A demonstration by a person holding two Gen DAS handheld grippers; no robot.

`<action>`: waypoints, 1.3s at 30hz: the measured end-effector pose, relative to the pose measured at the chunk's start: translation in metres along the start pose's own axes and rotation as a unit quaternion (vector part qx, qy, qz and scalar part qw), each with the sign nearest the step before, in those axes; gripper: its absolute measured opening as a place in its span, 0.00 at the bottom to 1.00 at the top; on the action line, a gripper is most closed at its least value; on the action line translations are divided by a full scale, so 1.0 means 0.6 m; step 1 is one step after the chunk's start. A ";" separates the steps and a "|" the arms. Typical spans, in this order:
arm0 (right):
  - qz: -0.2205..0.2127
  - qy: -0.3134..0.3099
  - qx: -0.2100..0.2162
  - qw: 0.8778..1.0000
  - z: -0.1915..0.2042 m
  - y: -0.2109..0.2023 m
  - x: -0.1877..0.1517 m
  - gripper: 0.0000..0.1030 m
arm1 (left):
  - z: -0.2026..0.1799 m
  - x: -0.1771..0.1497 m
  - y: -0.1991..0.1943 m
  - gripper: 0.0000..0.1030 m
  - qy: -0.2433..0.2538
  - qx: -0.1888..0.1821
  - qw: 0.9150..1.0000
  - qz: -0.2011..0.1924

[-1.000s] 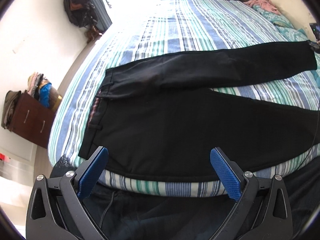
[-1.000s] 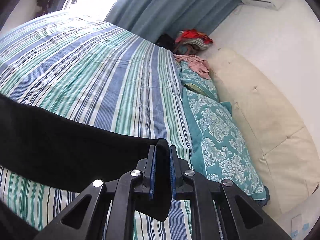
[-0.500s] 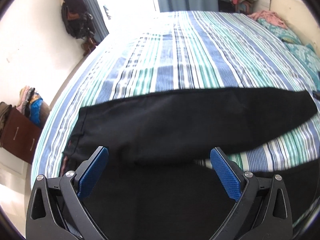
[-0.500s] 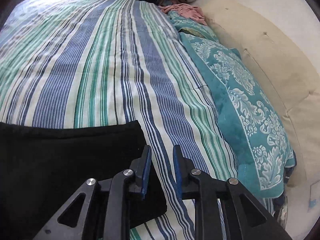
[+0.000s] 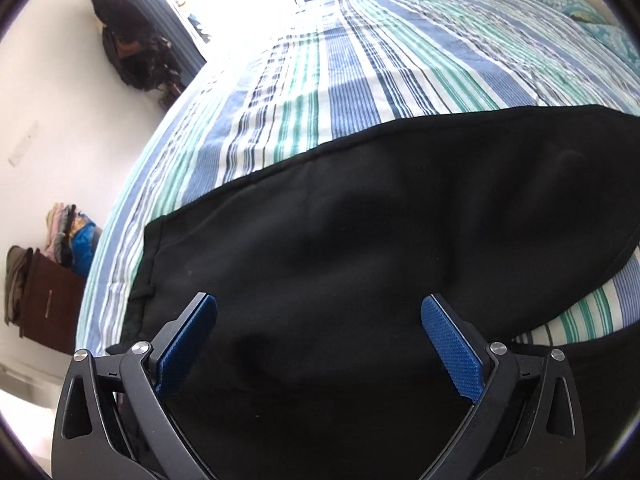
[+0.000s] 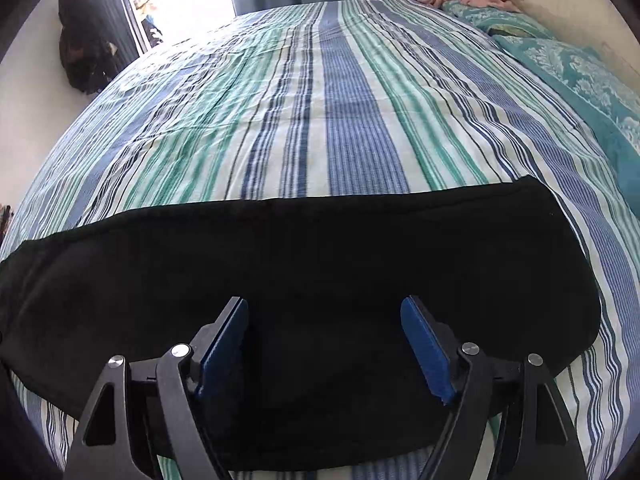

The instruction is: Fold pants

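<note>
The long black cloth pants (image 6: 304, 248) lie flat on the striped bed (image 6: 344, 120), under the wide-open left tool (image 5: 319, 340) and the opening, empty right tool (image 6: 325, 336).

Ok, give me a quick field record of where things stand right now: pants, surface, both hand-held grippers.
pants: black pants lying flat across the bed
surface: striped bedsheet
left hand-held gripper: open, over the waistband end, nothing pinched
right hand-held gripper: jaws opening, over the leg end, fabric below but not pinched
nearby: teal pillow at bed's right side
</note>
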State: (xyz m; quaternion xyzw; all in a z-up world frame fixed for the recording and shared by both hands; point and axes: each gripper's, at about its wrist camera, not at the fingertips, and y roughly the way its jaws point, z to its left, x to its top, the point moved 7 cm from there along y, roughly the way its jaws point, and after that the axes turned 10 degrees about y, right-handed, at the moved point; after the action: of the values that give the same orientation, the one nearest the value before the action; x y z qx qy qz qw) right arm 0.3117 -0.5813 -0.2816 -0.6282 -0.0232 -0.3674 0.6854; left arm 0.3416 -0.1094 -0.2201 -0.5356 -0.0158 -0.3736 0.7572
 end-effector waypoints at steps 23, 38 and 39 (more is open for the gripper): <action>0.009 0.090 -0.009 0.996 0.013 -0.288 -0.366 0.84 | -0.275 -0.135 -0.133 0.99 0.020 -0.145 0.989 -0.010; -0.064 0.243 -0.108 0.962 -0.186 -0.340 -0.371 0.84 | -0.255 -0.159 -0.149 0.99 0.016 -0.193 0.981 0.022; -0.074 0.235 -0.089 0.965 -0.173 -0.348 -0.367 0.84 | -0.247 -0.162 -0.156 0.99 0.006 -0.196 0.981 0.014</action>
State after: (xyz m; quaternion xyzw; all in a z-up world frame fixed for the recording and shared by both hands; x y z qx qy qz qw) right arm -0.0049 -0.5556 -0.2359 -0.5788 0.1252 -0.5552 0.5841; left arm 0.1614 -0.1920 -0.2495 -0.6712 0.0701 -0.3620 0.6431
